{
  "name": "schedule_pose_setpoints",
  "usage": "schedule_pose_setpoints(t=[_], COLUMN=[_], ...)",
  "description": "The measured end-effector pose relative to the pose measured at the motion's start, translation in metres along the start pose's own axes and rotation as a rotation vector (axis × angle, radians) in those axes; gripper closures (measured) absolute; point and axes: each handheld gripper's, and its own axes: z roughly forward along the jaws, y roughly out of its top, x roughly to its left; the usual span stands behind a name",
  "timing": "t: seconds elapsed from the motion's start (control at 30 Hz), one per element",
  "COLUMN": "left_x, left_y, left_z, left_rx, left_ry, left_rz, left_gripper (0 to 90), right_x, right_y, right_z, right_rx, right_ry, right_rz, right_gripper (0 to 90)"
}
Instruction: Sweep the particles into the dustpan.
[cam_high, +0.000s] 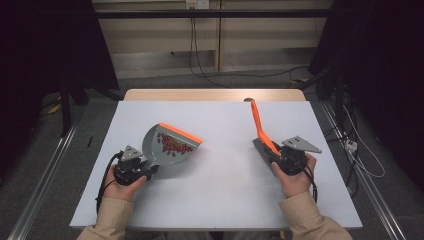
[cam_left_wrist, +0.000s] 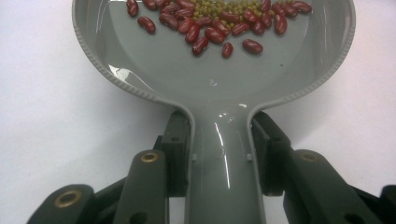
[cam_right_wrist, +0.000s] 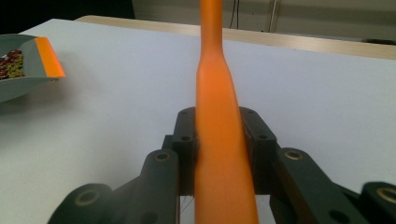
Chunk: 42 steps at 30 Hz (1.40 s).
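Note:
A grey dustpan (cam_high: 170, 142) with an orange front lip (cam_high: 181, 133) lies left of the table's middle. Its bowl (cam_left_wrist: 196, 70) holds several red beans (cam_left_wrist: 212, 33) and small green ones (cam_left_wrist: 219, 7). My left gripper (cam_high: 142, 170) is shut on the dustpan's grey handle (cam_left_wrist: 223, 177), one pad pressed to each side. A brush with a long orange handle (cam_high: 260, 127) stands on its dark bristle head (cam_high: 260, 148) at the right, handle slanting up and away. My right gripper (cam_high: 279, 155) is shut on that orange handle (cam_right_wrist: 219, 140) low down.
The white table top (cam_high: 220, 190) lies on a wooden table (cam_high: 215, 94) that shows along the far edge. Metal rails (cam_high: 45, 175) run along the floor on both sides, and cables (cam_high: 360, 150) trail on the right. Dark curtains flank the area.

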Motion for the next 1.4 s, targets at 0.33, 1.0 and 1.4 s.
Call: schedule_pose_setpoints(t=[0.33,1.0,1.4], left_x=[0.009,0.020,0.021], left_y=[-0.003,-0.009,-0.010], left_z=[0.001,0.006,0.010], left_rx=[0.005,0.023,0.043], left_ry=[0.041,0.110,0.127], left_rz=[-0.032,-0.089,-0.113], left_gripper=[63.0,62.9,62.9], right_x=[-0.005,-0.014,-0.030], right_y=[0.000,-0.002,-0.004], right_z=[-0.002,-0.002,-0.003], right_rx=[-0.003,-0.001,0.004], right_ry=[-0.013,-0.038,-0.074], right_rz=[0.006,0.018,0.021], right_gripper=[70.9,70.9,70.9])
